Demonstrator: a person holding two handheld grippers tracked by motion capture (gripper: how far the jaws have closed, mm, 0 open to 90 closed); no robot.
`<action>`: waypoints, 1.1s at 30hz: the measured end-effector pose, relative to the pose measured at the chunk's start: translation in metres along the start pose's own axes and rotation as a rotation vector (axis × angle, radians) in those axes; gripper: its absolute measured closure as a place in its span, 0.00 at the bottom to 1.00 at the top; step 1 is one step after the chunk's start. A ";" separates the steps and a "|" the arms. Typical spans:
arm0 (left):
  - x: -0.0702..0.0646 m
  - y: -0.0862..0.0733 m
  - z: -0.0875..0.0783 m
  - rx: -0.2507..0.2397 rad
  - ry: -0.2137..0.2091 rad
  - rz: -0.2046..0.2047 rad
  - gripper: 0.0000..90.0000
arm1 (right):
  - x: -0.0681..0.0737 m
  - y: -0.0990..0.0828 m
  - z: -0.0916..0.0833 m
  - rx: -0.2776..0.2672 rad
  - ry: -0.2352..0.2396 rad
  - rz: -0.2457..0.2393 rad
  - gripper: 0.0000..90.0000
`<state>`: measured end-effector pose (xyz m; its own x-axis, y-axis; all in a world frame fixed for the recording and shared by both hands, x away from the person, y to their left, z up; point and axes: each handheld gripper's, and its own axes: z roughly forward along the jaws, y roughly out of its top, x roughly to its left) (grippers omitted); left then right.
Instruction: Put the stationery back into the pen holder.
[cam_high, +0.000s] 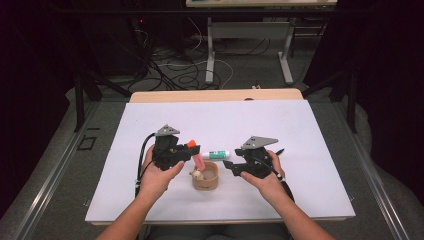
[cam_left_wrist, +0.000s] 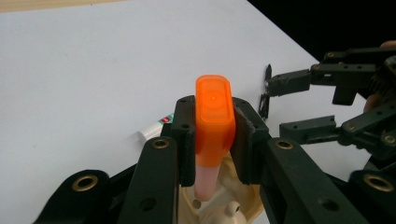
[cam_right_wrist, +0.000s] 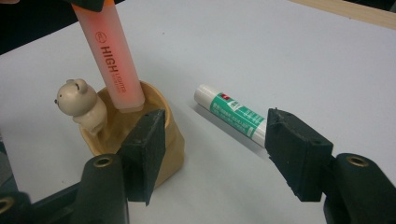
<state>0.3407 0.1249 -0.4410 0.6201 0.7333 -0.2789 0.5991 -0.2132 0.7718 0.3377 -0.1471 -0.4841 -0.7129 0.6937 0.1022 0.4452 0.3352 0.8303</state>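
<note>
Highlighter (cam_right_wrist: 114, 60) lettering faces right tongs (cam_right_wrist: 215, 149).

Recording lab or studio, probably, though the dim surroundings leave it uncertain. Black curtains (cam_high: 385, 60) close off left and right; loose cables (cam_high: 172, 70) lie tangled on the grey floor at the far side, beside a metal-legged bench (cam_high: 250, 35). Near centre, a wooden table (cam_high: 215, 95) carries a plain white sheet (cam_high: 225, 120).

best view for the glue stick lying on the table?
Right gripper view: the glue stick lies whole between the open jaws, white cap and green label clear. The high view shows it small, beside the cup. The left gripper view shows just its cap end past the left gripper's jaw.
</note>
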 end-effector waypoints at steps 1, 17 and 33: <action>0.001 -0.001 0.000 0.002 0.006 0.017 0.82 | 0.000 0.000 -0.001 0.017 -0.001 -0.001 0.43; -0.004 -0.017 0.012 0.080 0.023 0.059 0.82 | -0.004 -0.003 0.000 0.004 -0.006 0.016 0.43; -0.007 -0.024 0.019 0.105 0.047 0.089 0.80 | -0.004 -0.005 0.001 0.005 -0.010 0.023 0.43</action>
<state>0.3319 0.1129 -0.4680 0.6500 0.7375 -0.1833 0.5945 -0.3432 0.7272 0.3389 -0.1515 -0.4894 -0.6973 0.7074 0.1159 0.4638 0.3220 0.8253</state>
